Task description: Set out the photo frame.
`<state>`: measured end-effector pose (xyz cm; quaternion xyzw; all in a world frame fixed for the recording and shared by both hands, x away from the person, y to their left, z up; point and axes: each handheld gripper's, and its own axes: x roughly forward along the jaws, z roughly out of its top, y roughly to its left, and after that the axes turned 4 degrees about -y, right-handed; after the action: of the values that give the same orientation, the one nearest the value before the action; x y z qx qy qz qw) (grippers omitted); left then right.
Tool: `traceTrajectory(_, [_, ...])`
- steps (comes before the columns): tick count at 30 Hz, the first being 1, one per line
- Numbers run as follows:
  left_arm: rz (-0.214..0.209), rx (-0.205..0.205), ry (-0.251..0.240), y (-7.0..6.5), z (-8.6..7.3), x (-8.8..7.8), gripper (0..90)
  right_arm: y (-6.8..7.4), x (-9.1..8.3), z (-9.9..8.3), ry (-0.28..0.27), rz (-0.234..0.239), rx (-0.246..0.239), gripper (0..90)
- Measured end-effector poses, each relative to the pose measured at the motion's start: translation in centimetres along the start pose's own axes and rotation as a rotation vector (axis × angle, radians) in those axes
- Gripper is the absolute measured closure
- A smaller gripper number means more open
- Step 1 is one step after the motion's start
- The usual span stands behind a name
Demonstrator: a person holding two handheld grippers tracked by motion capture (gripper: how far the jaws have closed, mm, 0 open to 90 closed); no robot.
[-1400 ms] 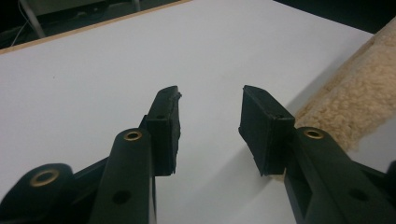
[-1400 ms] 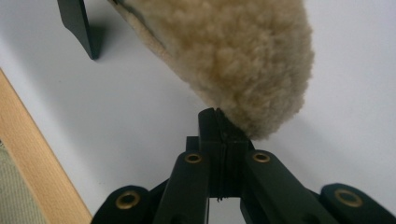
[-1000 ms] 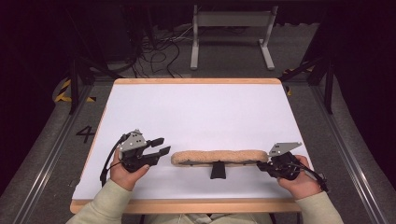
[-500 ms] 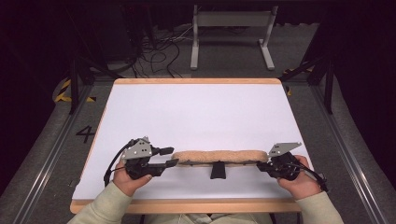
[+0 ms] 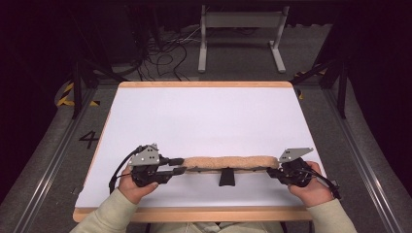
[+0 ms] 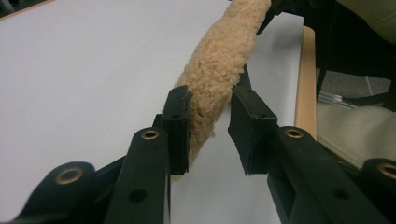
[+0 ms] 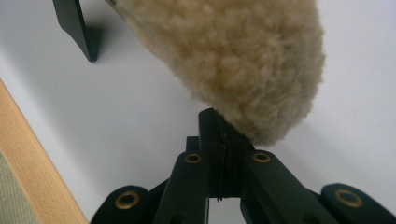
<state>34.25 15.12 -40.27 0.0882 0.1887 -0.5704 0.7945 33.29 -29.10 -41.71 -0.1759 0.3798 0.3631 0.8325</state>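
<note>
At the desk's [image 5: 204, 116] six o'clock edge, right gripper [image 5: 286, 173] jaws pinch a fleece strap pad's [image 5: 226, 162] end. Left gripper [image 5: 176, 165] jaws stand apart around the other end; closing off-centre, they could catch only pile and slip.

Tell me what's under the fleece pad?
Under the fleece pad a black strap runs along its near edge, with a black tab on the white table. The rest of its underside is covered.

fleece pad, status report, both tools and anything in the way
Left tool open, jaws either side of fleece pad end. Right tool shut on other end. Black tab under pad middle; nothing blocking.
</note>
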Motion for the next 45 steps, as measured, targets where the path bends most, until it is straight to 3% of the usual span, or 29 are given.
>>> traceTrajectory(14, [-0.019,0.002,0.021,-0.2,0.0,0.1,76.2,-1.3,1.3,1.4,-0.016,-0.061,0.016,90.0])
traceTrajectory(20, [-0.028,0.003,0.024,-0.3,0.0,0.2,76.8,-2.0,1.8,2.5,-0.058,-0.075,0.023,90.0])
traceTrajectory(39, [-0.054,0.015,0.029,-0.6,0.1,0.5,76.9,-4.0,4.2,4.2,-0.112,-0.146,0.072,90.0])
traceTrajectory(45, [-0.07,0.018,0.026,-0.8,0.1,0.7,76.7,-4.5,5.0,4.7,-0.123,-0.145,0.092,90.0])
